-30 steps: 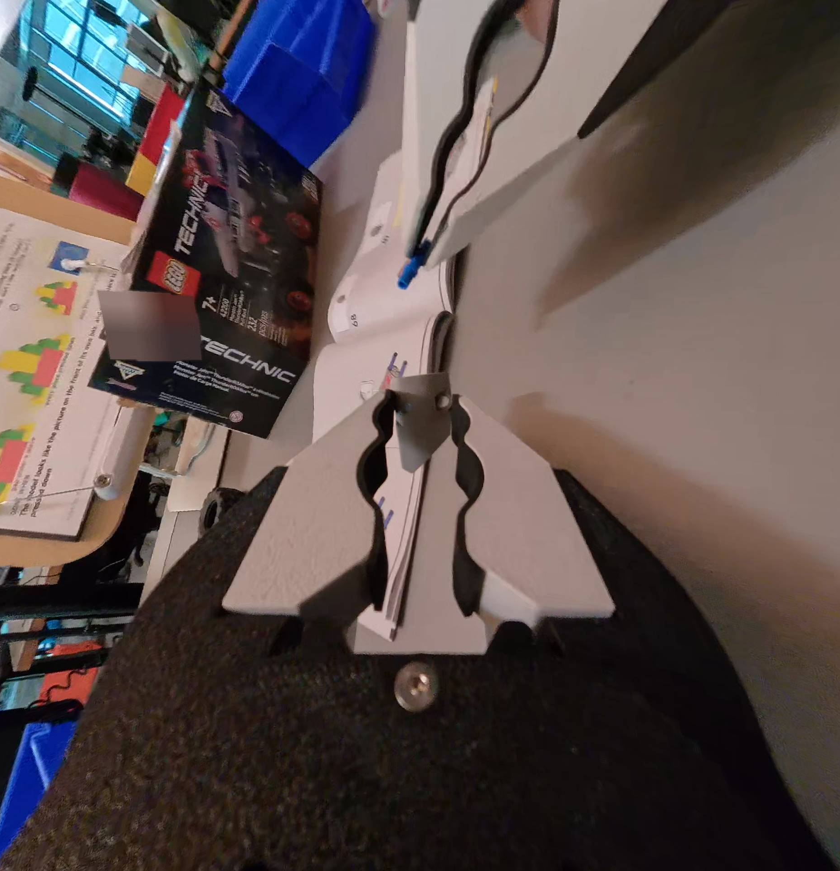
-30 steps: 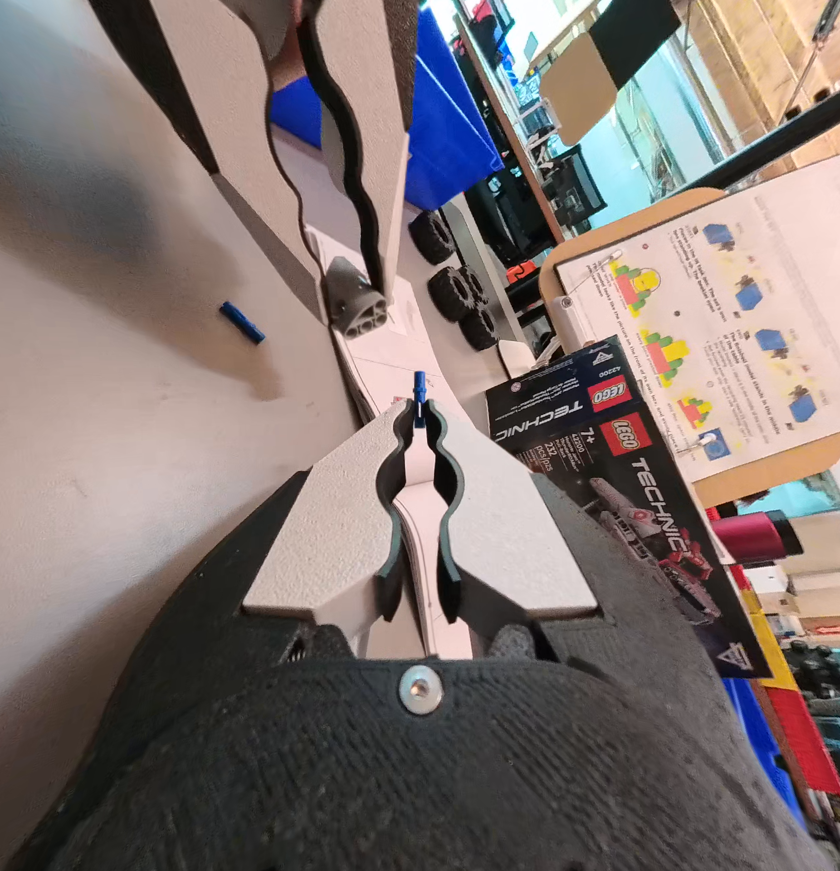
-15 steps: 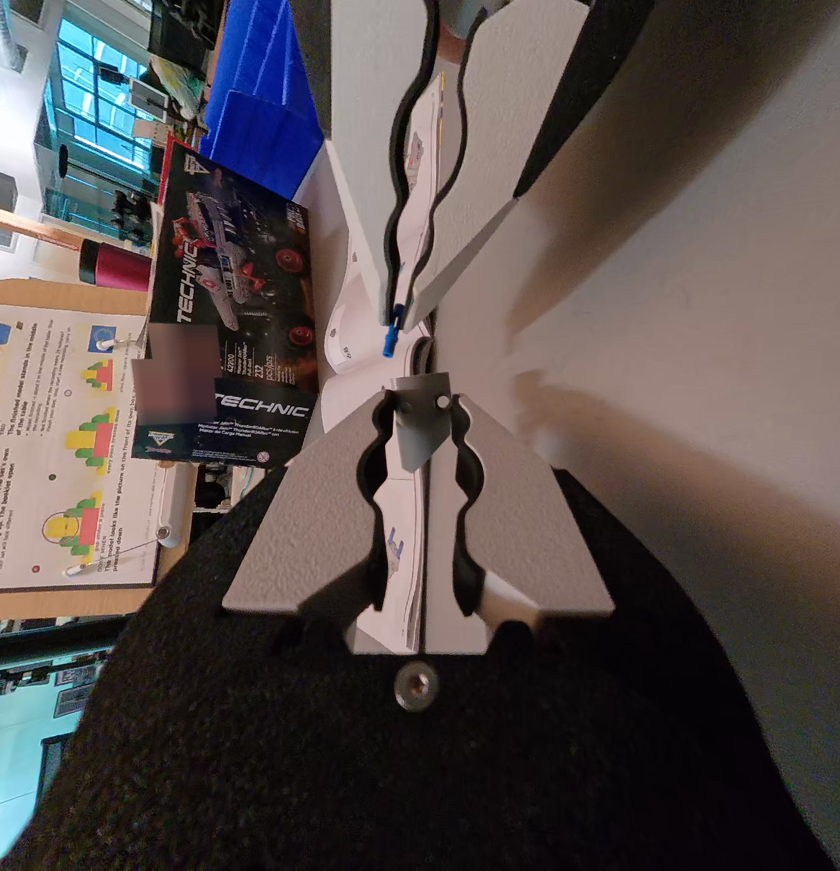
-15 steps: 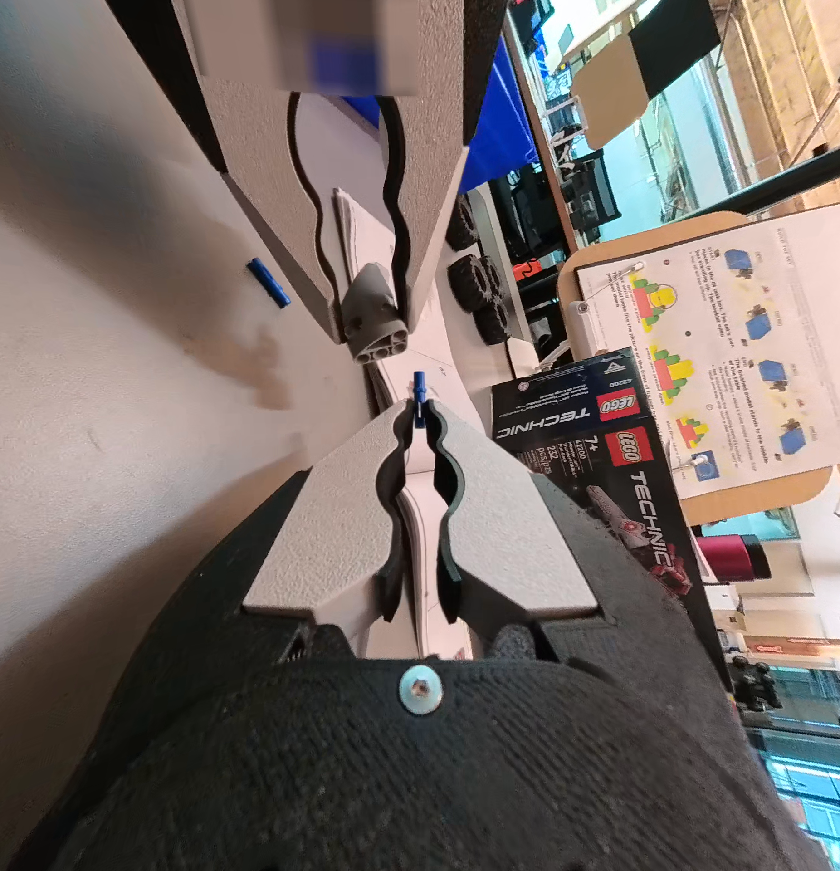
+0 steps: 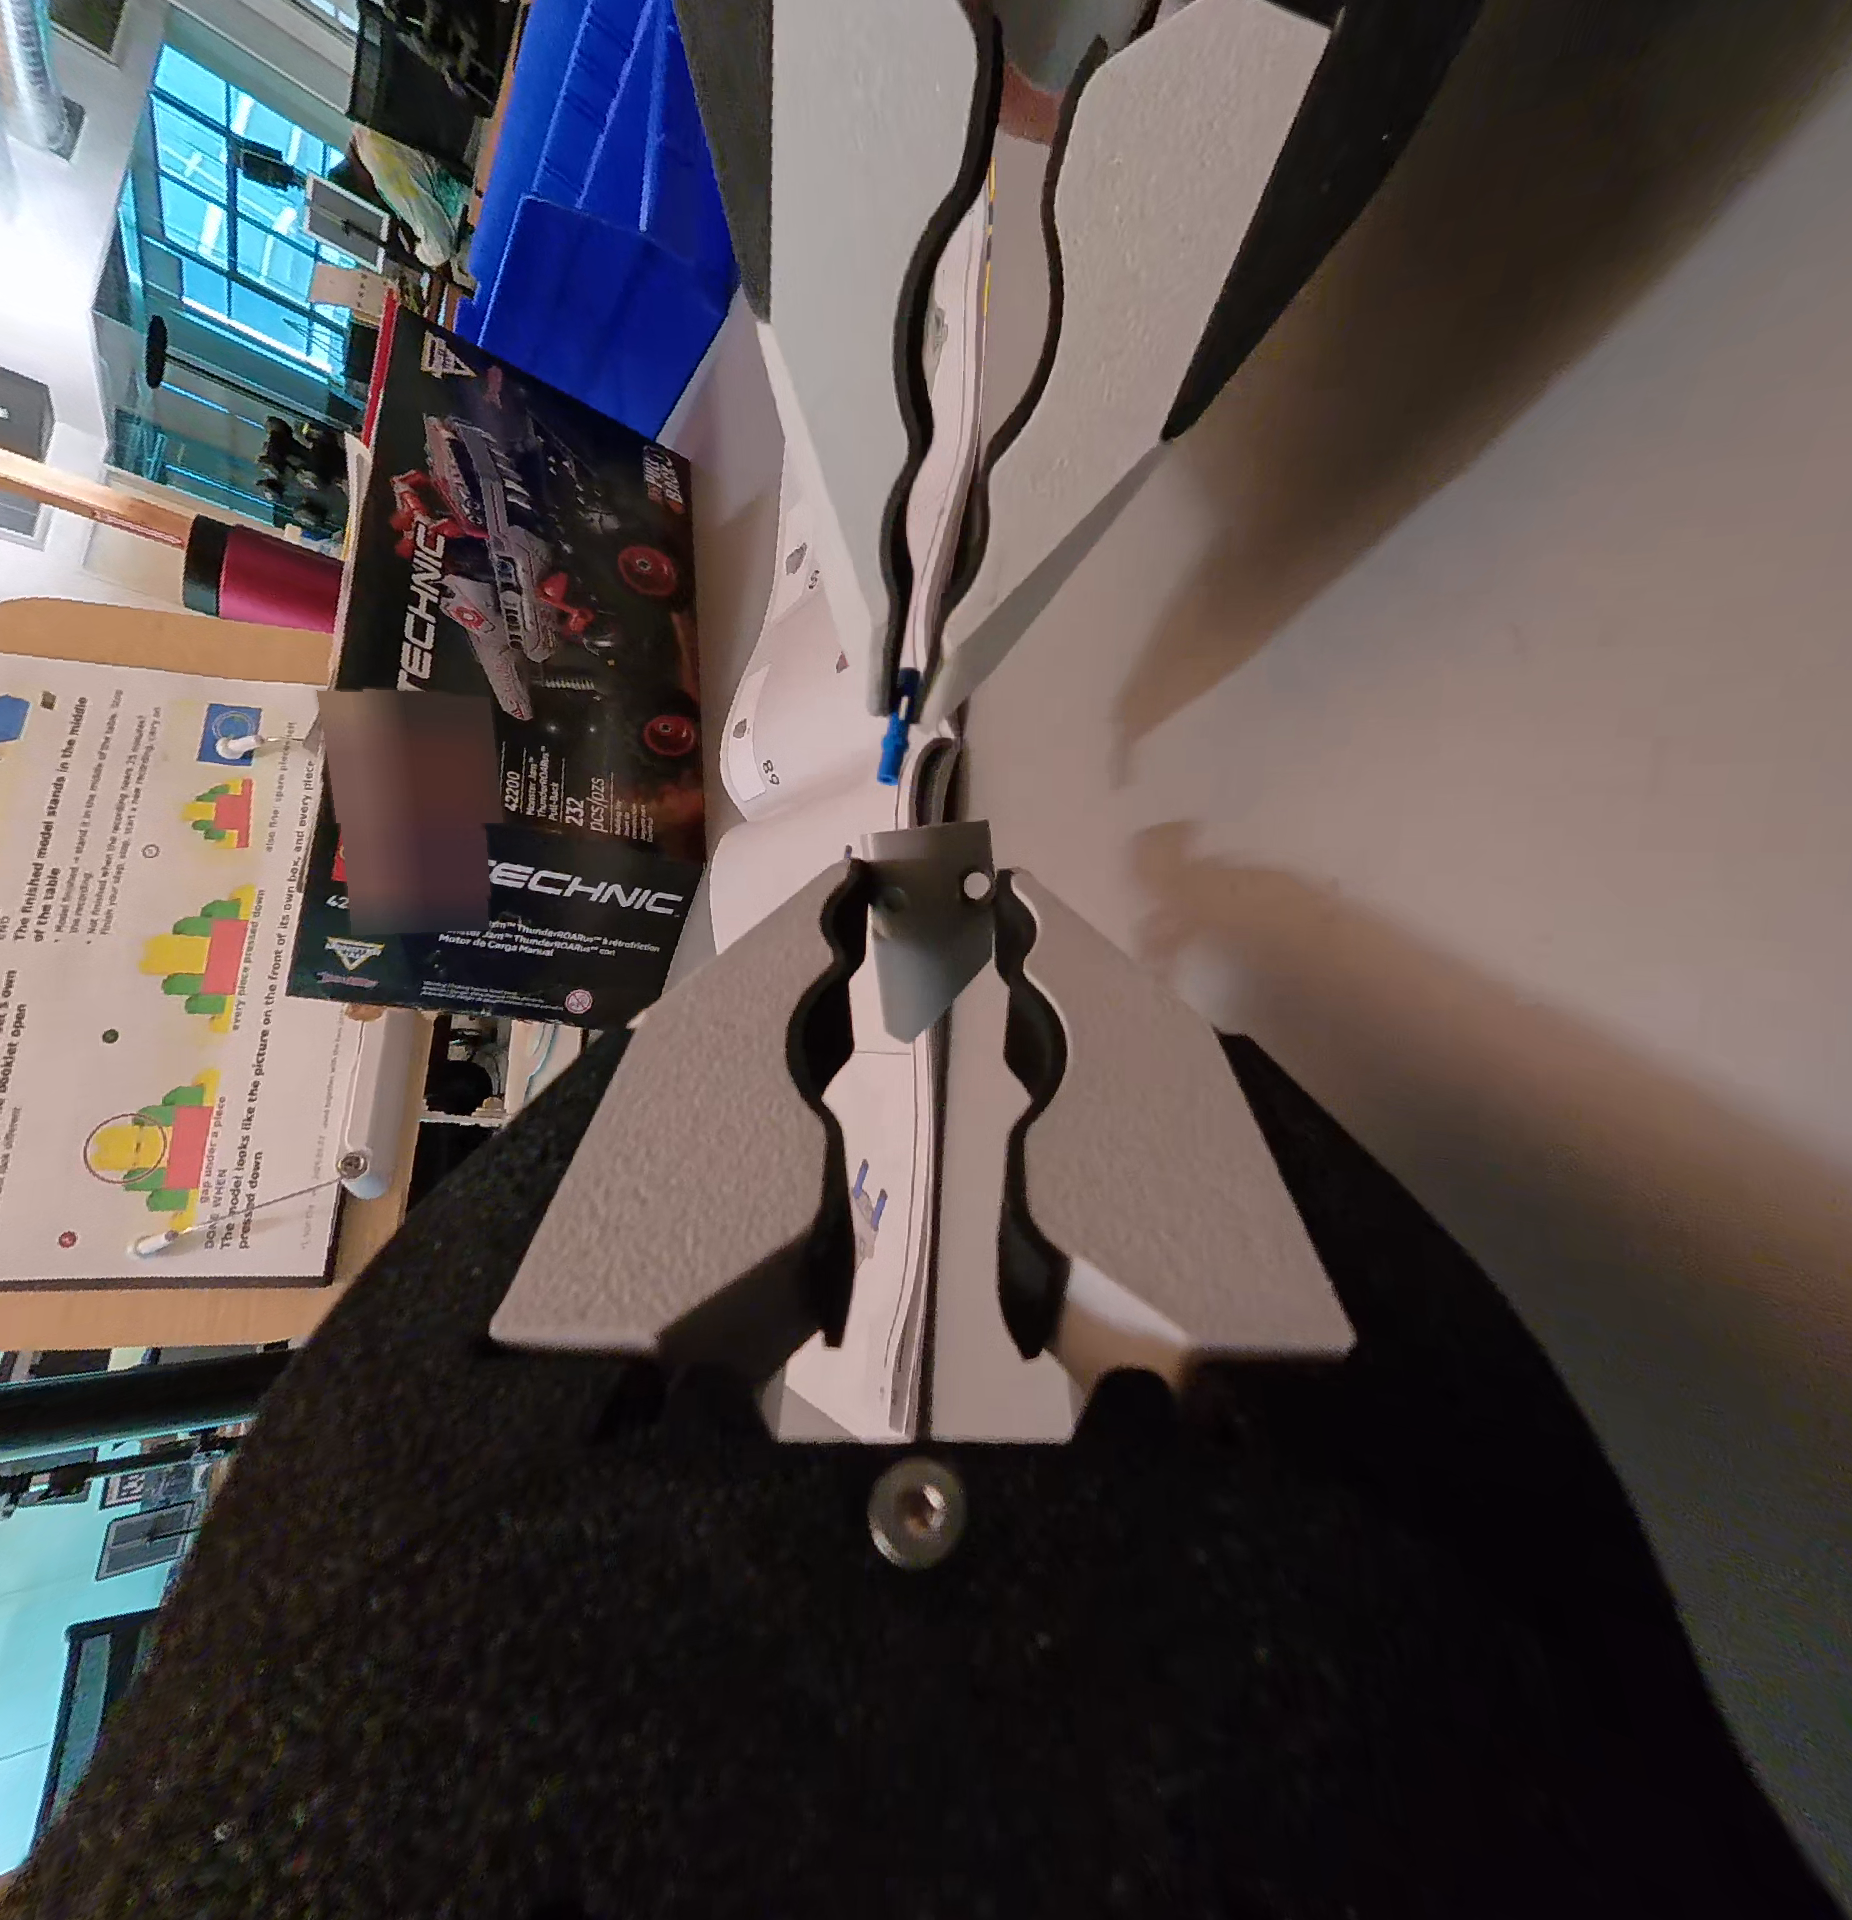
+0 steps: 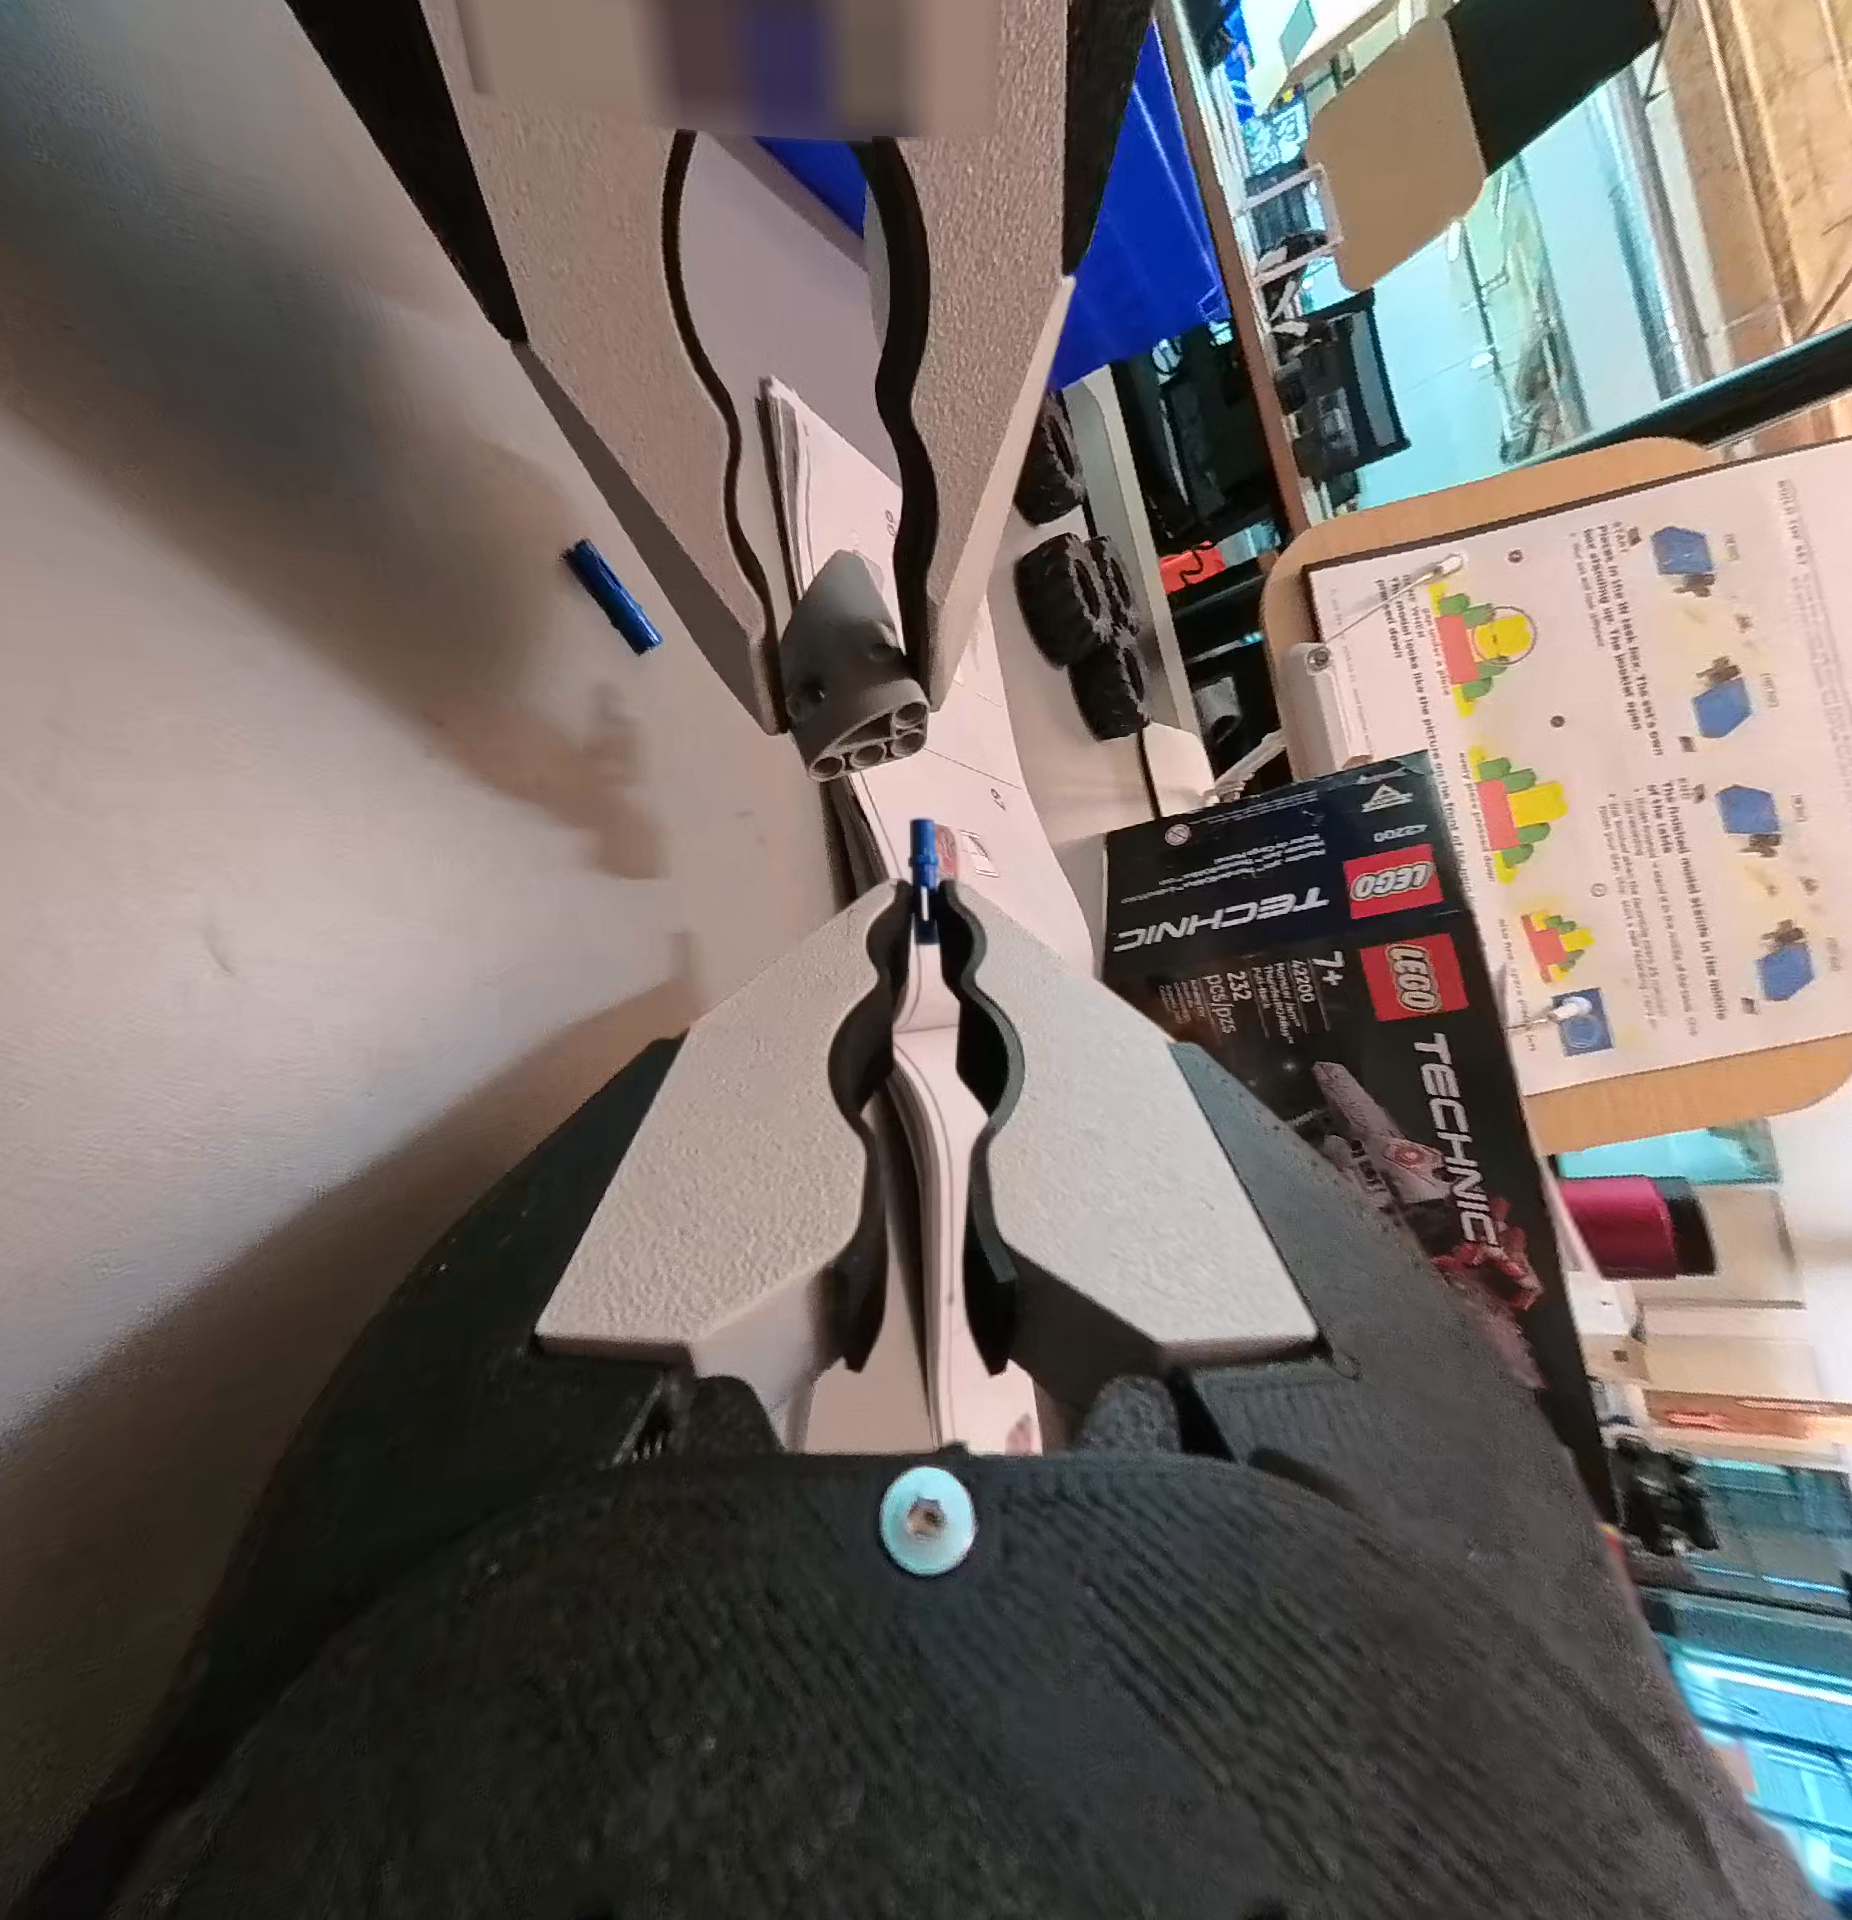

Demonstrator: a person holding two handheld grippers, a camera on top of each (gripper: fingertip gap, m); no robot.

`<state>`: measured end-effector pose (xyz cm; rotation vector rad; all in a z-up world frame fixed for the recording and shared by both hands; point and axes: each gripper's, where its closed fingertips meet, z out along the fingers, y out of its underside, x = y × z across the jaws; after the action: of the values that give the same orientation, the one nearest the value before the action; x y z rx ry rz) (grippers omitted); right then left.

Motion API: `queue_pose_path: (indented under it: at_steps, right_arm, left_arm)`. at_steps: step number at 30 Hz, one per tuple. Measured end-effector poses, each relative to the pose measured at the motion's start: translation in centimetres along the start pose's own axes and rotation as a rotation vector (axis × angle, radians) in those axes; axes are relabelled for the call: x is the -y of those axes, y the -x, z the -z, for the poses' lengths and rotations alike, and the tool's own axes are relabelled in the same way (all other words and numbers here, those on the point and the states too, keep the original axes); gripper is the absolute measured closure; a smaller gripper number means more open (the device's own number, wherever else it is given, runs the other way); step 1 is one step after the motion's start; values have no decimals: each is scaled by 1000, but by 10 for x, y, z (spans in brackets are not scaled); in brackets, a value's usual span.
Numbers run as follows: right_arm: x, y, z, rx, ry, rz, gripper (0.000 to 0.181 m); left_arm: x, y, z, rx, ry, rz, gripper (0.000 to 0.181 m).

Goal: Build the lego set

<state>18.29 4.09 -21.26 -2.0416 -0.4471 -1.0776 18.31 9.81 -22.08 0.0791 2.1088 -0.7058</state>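
Wheels (image 6: 1083,613) show only beside right tool (image 6: 922,899).

A small blue plastic pin (image 6: 922,878) sits at the tips of the pale grey right gripper (image 6: 924,914), whose inner pads are black. At twelve o'clock from it, a dark grey wedge-shaped plastic piece (image 6: 849,681) shows in the left gripper (image 6: 844,717). At ten o'clock lies another blue pin (image 6: 610,595) on the off-white table (image 6: 278,883). At three o'clock stands a black cardboard box with red logos (image 6: 1348,997).
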Motion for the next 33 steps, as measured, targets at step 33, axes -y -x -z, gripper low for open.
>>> queue_pose_path:
  at_steps: [33]
  right_arm:
    - [2,-8,-4,-72,18,86,178]
  left_arm:
    - [12,30,30,21,-309,331,160]
